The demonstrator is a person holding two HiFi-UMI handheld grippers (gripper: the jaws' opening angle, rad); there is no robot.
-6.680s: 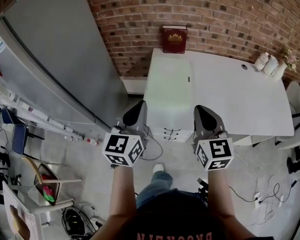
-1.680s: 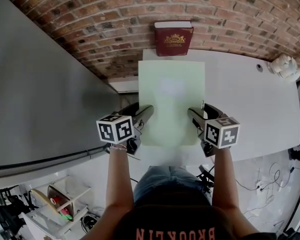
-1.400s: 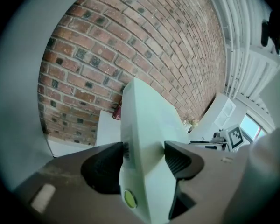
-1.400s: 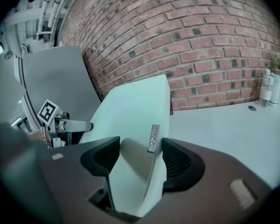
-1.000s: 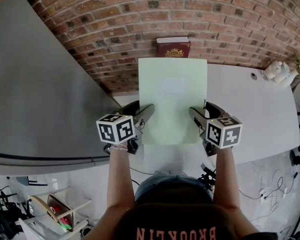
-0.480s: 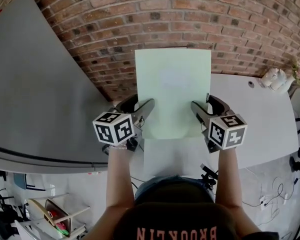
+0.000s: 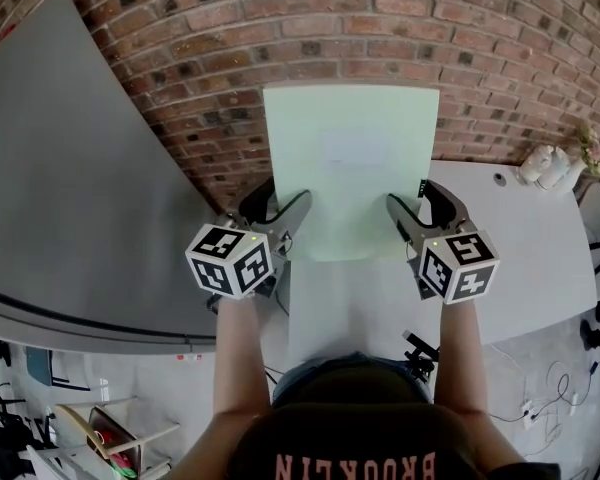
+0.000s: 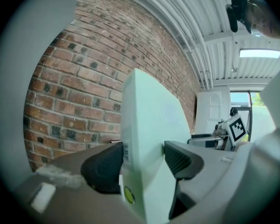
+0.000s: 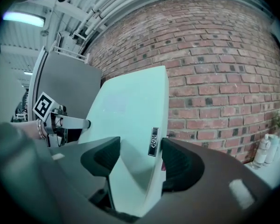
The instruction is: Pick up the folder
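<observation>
The pale green folder [image 7: 350, 168] hangs in the air above the white table [image 7: 520, 238], held by its two long edges and tipped up toward the brick wall. My left gripper [image 7: 285, 206] is shut on its left edge. My right gripper [image 7: 410, 198] is shut on its right edge. In the left gripper view the folder [image 8: 147, 120] fills the gap of the left gripper [image 8: 142, 164], both dark pads against it. In the right gripper view the folder [image 9: 130, 106] sits clamped in the right gripper [image 9: 140, 161], a small barcode label beside the right pad.
A brick wall [image 7: 500, 58] stands close behind the folder. A large grey panel [image 7: 80, 168] leans at the left. White bottles [image 7: 540, 163] stand at the table's far right corner. Cables and clutter lie on the floor below.
Both grippers have risen with the folder between them. It now stands higher against the brick wall and hides the red book at the table's back edge.
</observation>
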